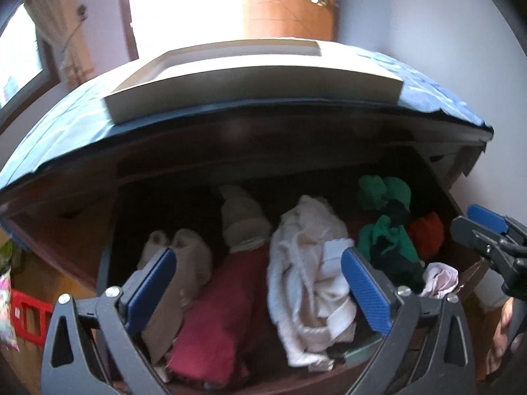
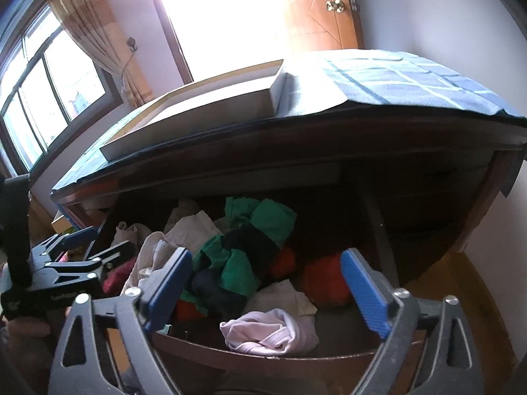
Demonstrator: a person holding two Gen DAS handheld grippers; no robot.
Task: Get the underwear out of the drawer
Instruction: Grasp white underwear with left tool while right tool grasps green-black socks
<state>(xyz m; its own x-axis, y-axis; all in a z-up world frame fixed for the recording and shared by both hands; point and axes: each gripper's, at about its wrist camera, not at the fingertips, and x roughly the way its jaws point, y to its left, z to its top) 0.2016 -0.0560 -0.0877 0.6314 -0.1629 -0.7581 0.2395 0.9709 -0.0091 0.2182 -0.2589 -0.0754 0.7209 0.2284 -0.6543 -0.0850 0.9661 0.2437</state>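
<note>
Bright daylight from a doorway washes out the upper middle of both views, beside a wooden door [image 2: 324,10] and a curtained window [image 2: 49,89] at the upper left. Below it a dark wooden dresser [image 1: 230,138] fills the frame, its top covered by a blue checked cloth [image 2: 411,82] that carries a shallow white tray [image 1: 210,75].

Its open drawer [image 2: 263,358] is packed with crumpled clothing. In the left wrist view, from left to right, lie beige pieces [image 1: 187,263], a maroon garment [image 1: 227,302], a cream-white bundle [image 1: 306,263], then a green and dark tangle [image 2: 243,256] and something red [image 2: 324,279] toward the right. A pale pink piece of underwear [image 2: 270,330] sits at the drawer's front edge, lower centre of the right wrist view. The drawer's back is in deep shadow, and which other pieces are underwear is hard to make out.

The left gripper [image 1: 260,283] hovers spread wide over the maroon and cream clothes, holding nothing. The right gripper [image 2: 266,283] is likewise spread, its jaws on either side of the green tangle and pink underwear without pressing them. A hand [image 1: 500,335] is cut off at the lower right edge.
</note>
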